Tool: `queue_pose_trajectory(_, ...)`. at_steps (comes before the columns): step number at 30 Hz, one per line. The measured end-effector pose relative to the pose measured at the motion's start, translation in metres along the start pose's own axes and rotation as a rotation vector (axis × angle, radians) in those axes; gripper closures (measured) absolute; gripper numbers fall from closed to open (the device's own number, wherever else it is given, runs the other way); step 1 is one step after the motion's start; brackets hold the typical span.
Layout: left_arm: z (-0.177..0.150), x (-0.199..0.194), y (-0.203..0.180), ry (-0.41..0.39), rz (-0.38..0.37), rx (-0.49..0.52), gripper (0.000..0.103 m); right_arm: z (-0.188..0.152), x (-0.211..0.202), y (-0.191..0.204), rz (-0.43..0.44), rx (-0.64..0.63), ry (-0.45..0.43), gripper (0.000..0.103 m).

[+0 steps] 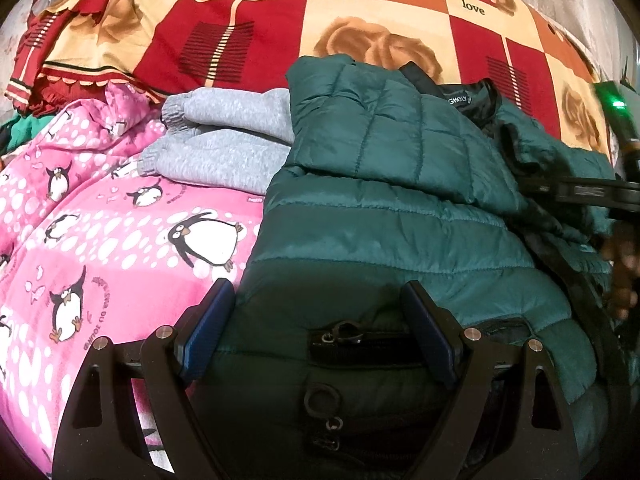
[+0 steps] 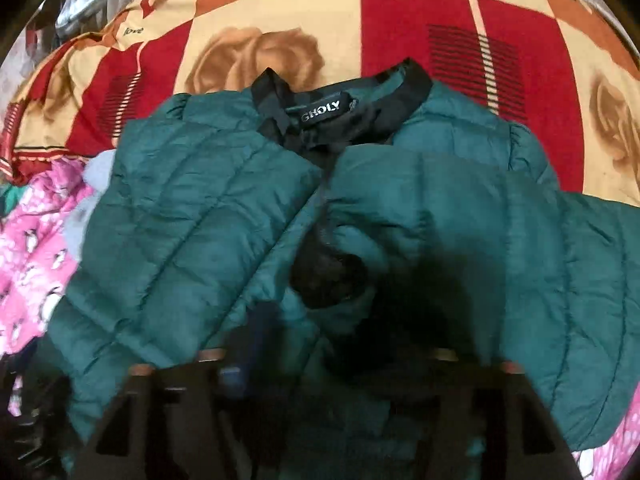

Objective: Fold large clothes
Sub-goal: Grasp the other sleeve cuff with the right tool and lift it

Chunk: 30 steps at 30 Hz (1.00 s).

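A dark green quilted puffer jacket (image 1: 380, 200) (image 2: 200, 220) lies front up on the bed, its black collar (image 2: 412, 80) with a label at the far end. A sleeve is folded across the chest, and its black cuff (image 2: 328, 276) rests near the middle. My left gripper (image 1: 320, 316) stands open over the jacket's near hem, one blue pad (image 1: 216, 320) on each side of a zipped pocket (image 1: 348, 340). My right gripper (image 2: 344, 360) is blurred and hovers above the chest with its jaws apart and nothing pinched. From the left wrist it shows as a dark shape (image 1: 580, 192) at the right edge.
A red, orange and cream chequered bedsheet (image 1: 360, 8) lies under everything. A pink penguin blanket (image 1: 120, 240) lies left of the jacket, with folded grey sweatpants (image 1: 224, 140) on it touching the jacket. A person's hand (image 1: 620, 280) shows at the right edge.
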<state>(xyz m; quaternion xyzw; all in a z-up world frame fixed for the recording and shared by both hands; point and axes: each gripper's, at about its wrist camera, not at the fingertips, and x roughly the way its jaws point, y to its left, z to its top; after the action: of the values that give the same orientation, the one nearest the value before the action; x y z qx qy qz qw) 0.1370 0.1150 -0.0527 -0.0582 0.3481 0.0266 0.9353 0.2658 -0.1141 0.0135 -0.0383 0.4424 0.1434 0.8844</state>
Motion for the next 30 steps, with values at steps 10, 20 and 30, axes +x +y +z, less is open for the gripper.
queue_pose_trajectory(10, 0.017, -0.005, -0.006, 0.086, -0.016, 0.028, 0.017, -0.107, -0.076, -0.050, -0.268, 0.009, 0.076, 0.033)
queue_pose_trajectory(20, 0.123, -0.002, -0.118, 0.054, -0.336, 0.143, 0.017, -0.149, -0.081, -0.080, -0.223, 0.146, -0.078, 0.013)
queue_pose_trajectory(30, 0.136, 0.087, -0.196, 0.154, -0.508, 0.092, 0.017, -0.151, -0.080, -0.074, -0.271, 0.132, -0.135, 0.012)
